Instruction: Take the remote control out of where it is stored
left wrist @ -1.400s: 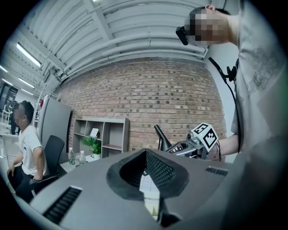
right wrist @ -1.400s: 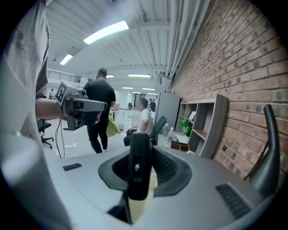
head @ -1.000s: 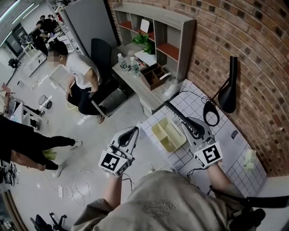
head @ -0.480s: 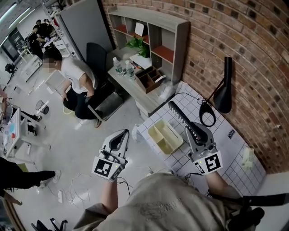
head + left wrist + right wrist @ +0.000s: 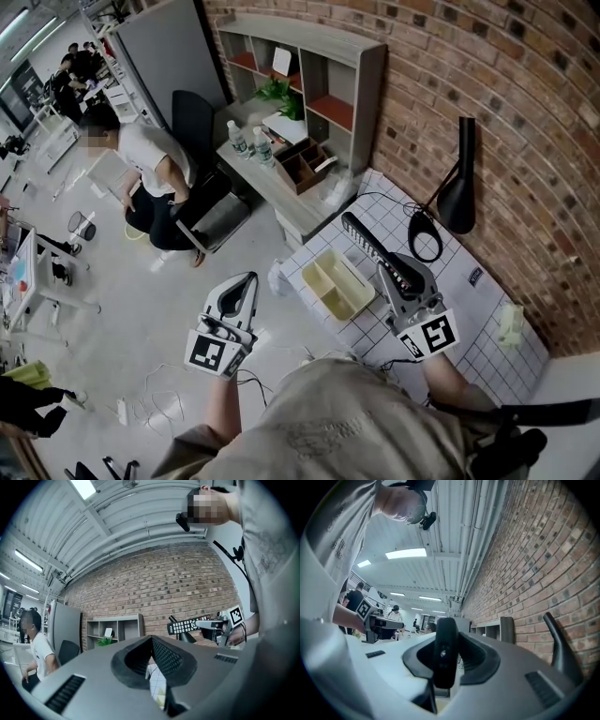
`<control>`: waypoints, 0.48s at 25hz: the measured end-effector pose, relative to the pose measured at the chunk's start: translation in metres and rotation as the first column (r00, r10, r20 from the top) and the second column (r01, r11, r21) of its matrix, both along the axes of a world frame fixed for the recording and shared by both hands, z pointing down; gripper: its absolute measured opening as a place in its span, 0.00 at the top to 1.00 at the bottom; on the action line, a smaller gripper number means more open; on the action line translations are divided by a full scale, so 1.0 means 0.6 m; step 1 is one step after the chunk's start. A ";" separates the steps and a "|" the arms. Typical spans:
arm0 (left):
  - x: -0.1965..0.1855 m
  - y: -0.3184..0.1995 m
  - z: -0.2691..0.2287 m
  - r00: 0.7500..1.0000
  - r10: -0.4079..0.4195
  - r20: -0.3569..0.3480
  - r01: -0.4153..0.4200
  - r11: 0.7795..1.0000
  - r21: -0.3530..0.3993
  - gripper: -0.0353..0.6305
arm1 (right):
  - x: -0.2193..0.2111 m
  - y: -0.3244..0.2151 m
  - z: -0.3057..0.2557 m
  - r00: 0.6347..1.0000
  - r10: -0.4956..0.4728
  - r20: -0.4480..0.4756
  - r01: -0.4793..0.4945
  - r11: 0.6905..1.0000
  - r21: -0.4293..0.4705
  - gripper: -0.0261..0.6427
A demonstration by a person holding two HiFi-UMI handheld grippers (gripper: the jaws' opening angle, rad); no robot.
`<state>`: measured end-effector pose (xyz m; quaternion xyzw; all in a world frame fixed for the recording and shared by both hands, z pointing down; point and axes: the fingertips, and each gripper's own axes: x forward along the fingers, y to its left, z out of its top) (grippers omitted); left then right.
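Note:
My right gripper (image 5: 397,277) is shut on one end of the long black remote control (image 5: 365,238), which sticks out ahead of it above the white grid table (image 5: 469,319). In the right gripper view the remote (image 5: 445,660) stands edge-on between the pads of the right gripper (image 5: 446,637). A yellow compartment tray (image 5: 335,282) lies on the table just left of the remote. My left gripper (image 5: 247,289) hangs over the floor left of the table, tips together and nothing held; its own view shows the left gripper (image 5: 152,641) and the remote (image 5: 187,626).
A black desk lamp (image 5: 458,188) and a looped cable (image 5: 424,240) stand on the table by the brick wall. Beyond are a shelf unit (image 5: 323,70), a desk with bottles (image 5: 253,141), an office chair (image 5: 192,122) and a bending person (image 5: 141,150).
My left gripper has drifted down and to the left, away from the table. The right gripper still holds the remote over the table in about the same place. People at the left edge have walked off.

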<state>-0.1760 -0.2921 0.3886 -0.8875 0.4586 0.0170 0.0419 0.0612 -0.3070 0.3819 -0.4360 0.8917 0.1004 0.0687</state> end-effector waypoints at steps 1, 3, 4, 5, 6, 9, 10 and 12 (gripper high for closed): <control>-0.001 0.000 0.000 1.000 0.000 0.001 0.000 1.000 0.004 0.94 | -0.004 0.000 0.003 1.000 -0.006 -0.007 0.006 1.000 -0.001 0.82; -0.003 0.001 0.002 1.000 -0.001 0.000 0.001 1.000 0.002 0.94 | -0.012 0.000 0.007 1.000 -0.013 -0.018 0.013 1.000 -0.003 0.82; -0.006 0.001 0.005 1.000 -0.006 0.003 0.006 1.000 -0.008 0.94 | -0.014 0.000 0.009 1.000 -0.015 -0.021 0.015 1.000 -0.006 0.82; -0.011 0.001 0.011 1.000 -0.016 0.009 0.016 1.000 -0.025 0.94 | -0.016 -0.001 0.011 1.000 -0.016 -0.023 0.016 1.000 -0.009 0.82; -0.016 0.001 0.017 1.000 -0.025 0.017 0.026 0.999 -0.043 0.94 | -0.018 -0.002 0.012 1.000 -0.017 -0.024 0.017 1.000 -0.012 0.82; -0.017 0.002 0.010 1.000 -0.014 0.003 0.014 1.000 -0.020 0.94 | -0.023 -0.005 0.014 1.000 -0.018 -0.022 0.017 1.000 -0.011 0.82; -0.017 0.002 0.009 1.000 -0.012 -0.001 0.011 1.000 -0.014 0.94 | -0.025 -0.006 0.013 1.000 -0.018 -0.021 0.017 1.000 -0.010 0.82; -0.021 0.001 0.010 1.000 -0.012 -0.003 0.012 1.000 -0.015 0.94 | -0.027 -0.008 0.011 1.000 -0.015 -0.020 0.015 1.000 -0.007 0.82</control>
